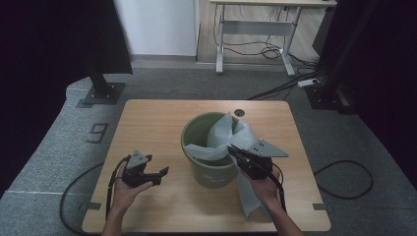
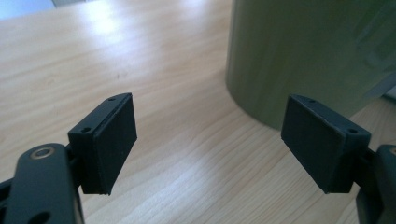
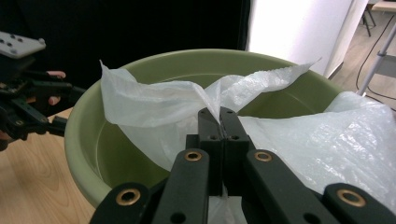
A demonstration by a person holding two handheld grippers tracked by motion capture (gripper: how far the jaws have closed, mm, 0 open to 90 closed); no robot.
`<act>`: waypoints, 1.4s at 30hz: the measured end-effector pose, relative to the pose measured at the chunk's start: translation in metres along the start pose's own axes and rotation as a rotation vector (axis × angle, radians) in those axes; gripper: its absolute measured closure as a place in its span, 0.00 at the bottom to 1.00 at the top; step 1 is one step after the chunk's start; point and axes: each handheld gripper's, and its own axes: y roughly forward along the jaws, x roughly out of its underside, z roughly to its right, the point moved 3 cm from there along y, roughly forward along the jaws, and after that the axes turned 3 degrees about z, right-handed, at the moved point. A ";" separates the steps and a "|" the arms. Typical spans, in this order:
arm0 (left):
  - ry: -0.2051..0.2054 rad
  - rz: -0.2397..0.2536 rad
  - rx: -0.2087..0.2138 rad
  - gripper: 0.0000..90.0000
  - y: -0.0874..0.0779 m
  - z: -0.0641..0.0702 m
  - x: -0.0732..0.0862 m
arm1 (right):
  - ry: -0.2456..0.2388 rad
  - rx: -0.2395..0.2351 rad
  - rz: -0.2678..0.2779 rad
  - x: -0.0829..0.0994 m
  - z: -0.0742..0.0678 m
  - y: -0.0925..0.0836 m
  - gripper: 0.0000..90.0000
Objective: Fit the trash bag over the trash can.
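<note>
A green plastic bucket (image 1: 209,169) stands in the middle of the wooden table (image 1: 152,123). A thin translucent white bag (image 1: 223,135) lies partly inside it and hangs over its near right rim down onto the table. My right gripper (image 1: 232,150) is shut on the bag's edge just above the near rim; in the right gripper view its jaws (image 3: 219,116) pinch the film over the bucket (image 3: 84,135). My left gripper (image 1: 160,176) is open and empty, left of the bucket above the tabletop. In the left gripper view its pads (image 2: 112,140) stand wide apart before the bucket wall (image 2: 299,51).
A small round hole (image 1: 239,112) sits in the table behind the bucket. Dark stands (image 1: 101,91) rise at both far sides of the table. A desk frame (image 1: 255,29) with floor cables stands beyond. Grey carpet surrounds the table.
</note>
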 end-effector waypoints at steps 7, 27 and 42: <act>0.013 0.020 0.005 0.21 -0.005 0.004 -0.006 | -0.004 -0.035 -0.028 0.003 -0.003 0.001 0.96; 0.003 0.012 0.000 0.21 -0.003 0.001 -0.002 | -0.012 0.041 0.117 -0.005 -0.011 -0.057 0.38; -0.005 0.001 0.001 0.21 0.000 0.000 0.001 | 0.076 0.147 0.037 0.067 0.004 -0.103 0.31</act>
